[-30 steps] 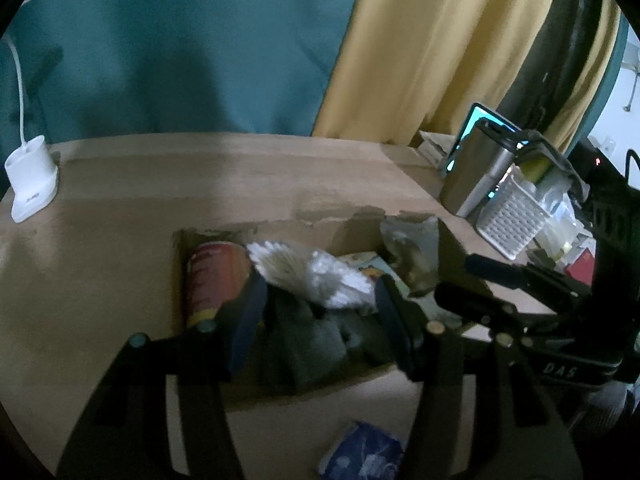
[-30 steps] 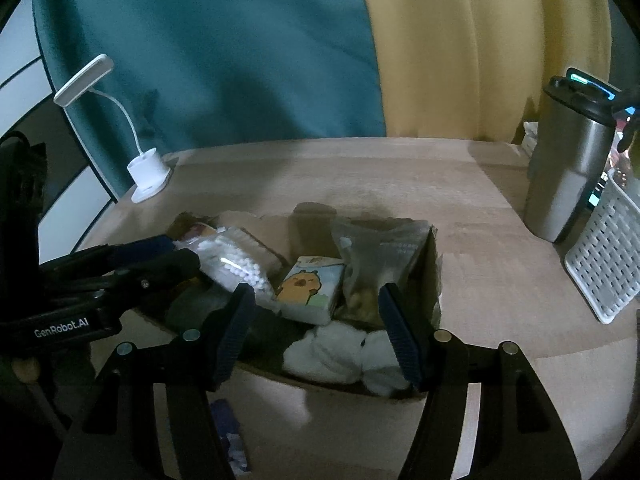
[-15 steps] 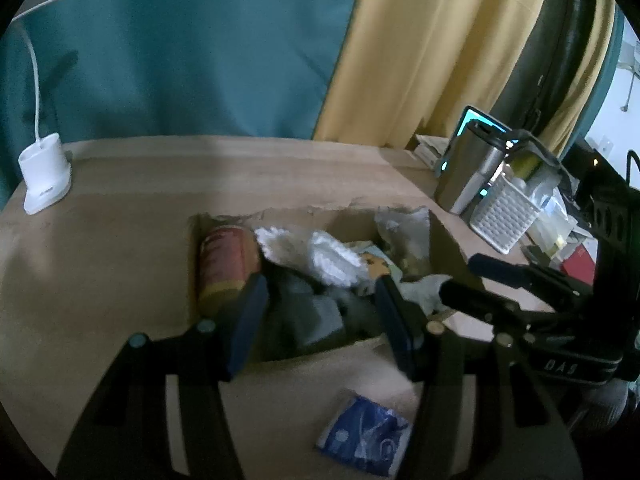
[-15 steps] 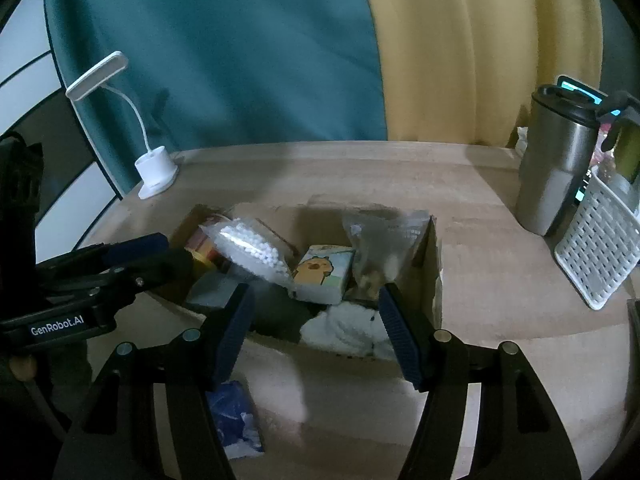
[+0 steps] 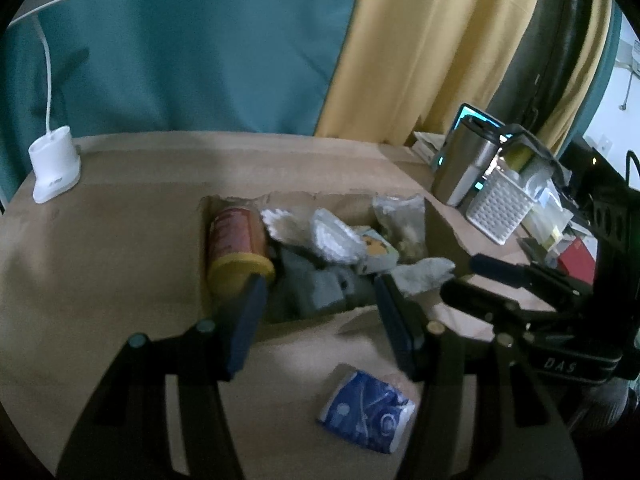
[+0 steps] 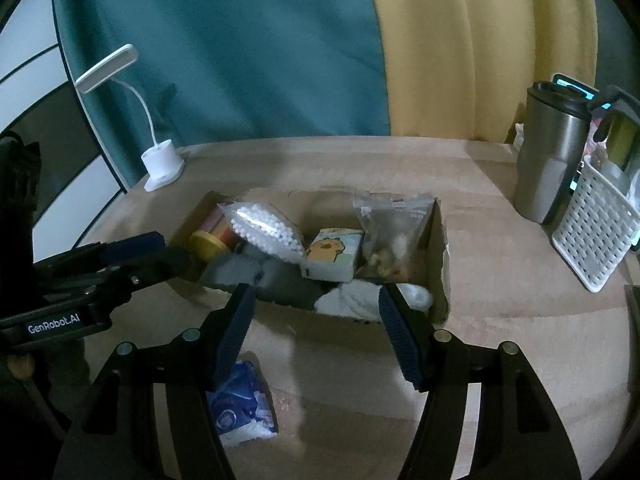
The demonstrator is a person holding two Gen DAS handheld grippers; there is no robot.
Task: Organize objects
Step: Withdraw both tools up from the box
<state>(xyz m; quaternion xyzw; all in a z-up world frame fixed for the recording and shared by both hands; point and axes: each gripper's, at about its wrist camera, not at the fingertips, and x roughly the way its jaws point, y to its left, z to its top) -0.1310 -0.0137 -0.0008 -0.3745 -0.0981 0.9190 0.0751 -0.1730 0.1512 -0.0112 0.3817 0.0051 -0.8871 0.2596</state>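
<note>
Both the left claw [image 5: 320, 308] and right claw [image 6: 316, 316] gape wide, empty, before the torn cardboard box [image 6: 438, 248]. A crinkly blue packet [image 5: 366, 406] lies on the wooden tabletop [image 6: 360, 168] just before the box.

Both tongs are black, with ribbed blue pads [image 6: 236, 332], silver screws and white "GenRobot.AI" lettering.

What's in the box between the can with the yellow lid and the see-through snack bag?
In the right wrist view, between the can and the snack bag lie a bag of white cotton swabs and a small capybara packet.
</note>
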